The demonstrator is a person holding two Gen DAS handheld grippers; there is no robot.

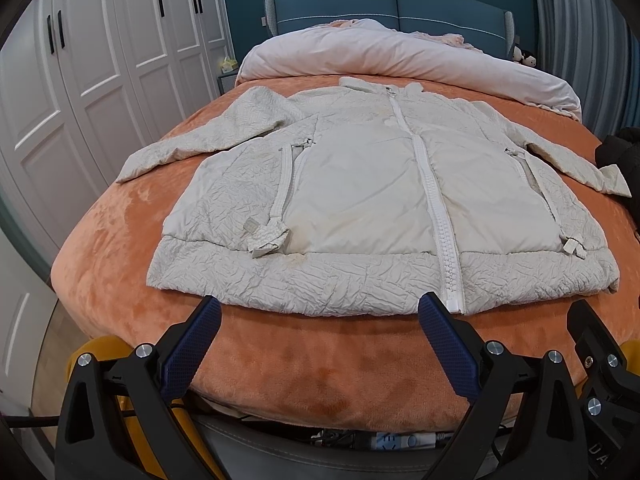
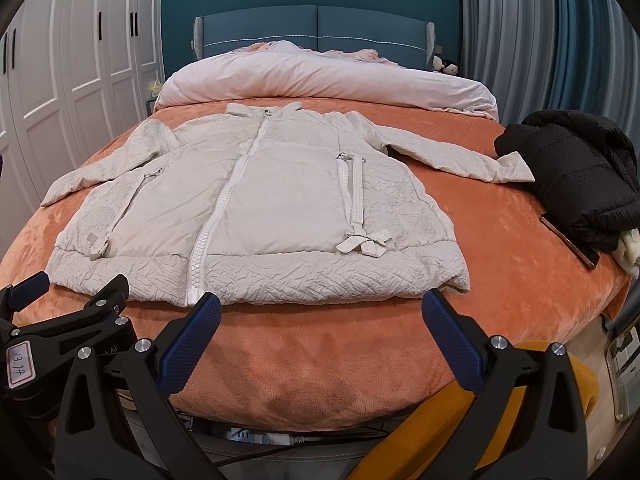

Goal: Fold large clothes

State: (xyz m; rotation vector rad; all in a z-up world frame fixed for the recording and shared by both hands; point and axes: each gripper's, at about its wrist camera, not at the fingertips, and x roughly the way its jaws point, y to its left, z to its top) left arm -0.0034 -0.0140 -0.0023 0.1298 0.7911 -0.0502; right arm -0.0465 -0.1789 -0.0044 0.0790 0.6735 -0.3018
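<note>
Left wrist view: your left tongs [image 1: 320, 312] gape empty at the hem of the cream jacket [image 1: 360, 184], spread flat and unfolded on the bed [image 1: 320, 360]. Right wrist view: your right tongs [image 2: 322, 308] likewise gape empty at the hem; every fold remains to be made.

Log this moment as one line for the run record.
cream quilted zip-up jacket: flat, zipped, sleeves spread on orange plush bedspread | left tool: open, at hem | right tool: open, at hem | fold: not begun

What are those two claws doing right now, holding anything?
Left gripper: open, holding nothing, just short of the jacket hem.
Right gripper: open, holding nothing.
</note>
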